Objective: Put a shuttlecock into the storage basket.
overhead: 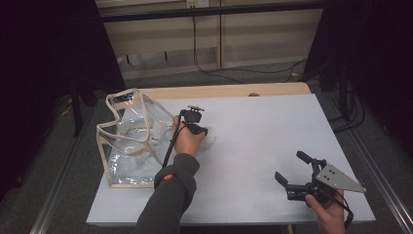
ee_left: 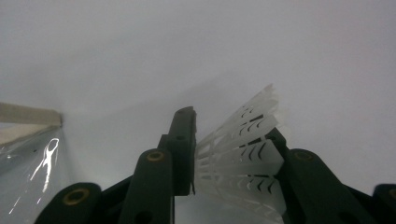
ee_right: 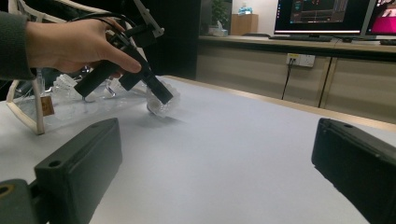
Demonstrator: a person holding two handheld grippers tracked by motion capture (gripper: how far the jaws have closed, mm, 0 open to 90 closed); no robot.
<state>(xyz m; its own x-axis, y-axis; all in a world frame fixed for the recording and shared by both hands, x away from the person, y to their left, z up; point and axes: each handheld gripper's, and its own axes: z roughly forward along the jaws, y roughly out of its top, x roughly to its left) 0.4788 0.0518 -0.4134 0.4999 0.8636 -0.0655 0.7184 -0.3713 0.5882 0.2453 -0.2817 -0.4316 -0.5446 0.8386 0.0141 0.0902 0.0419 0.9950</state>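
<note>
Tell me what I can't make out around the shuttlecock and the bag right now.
- Shuttlecock cork: left gripper view, cut off by the bottom edge and the jaws.
- Shuttlecock in the high view: mostly covered by the left gripper and hand.
- Whether the pads press the feathers: unclear.
- Clear bag contents: high view, glare; right gripper view, hand in front.

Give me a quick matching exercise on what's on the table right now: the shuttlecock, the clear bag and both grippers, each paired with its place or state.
Things:
1. shuttlecock
2. clear bag
3. left gripper
4. right gripper

Places or states:
A. jaws wide apart, nothing between them, at the table's near right
B. white feathers between two black jaws
C. lying at the table's left side, beige trim round its edges
D. pointing down at the table just right of the bag, jaws either side of the feathers

Pairs: 1-B, 2-C, 3-D, 4-A
</note>
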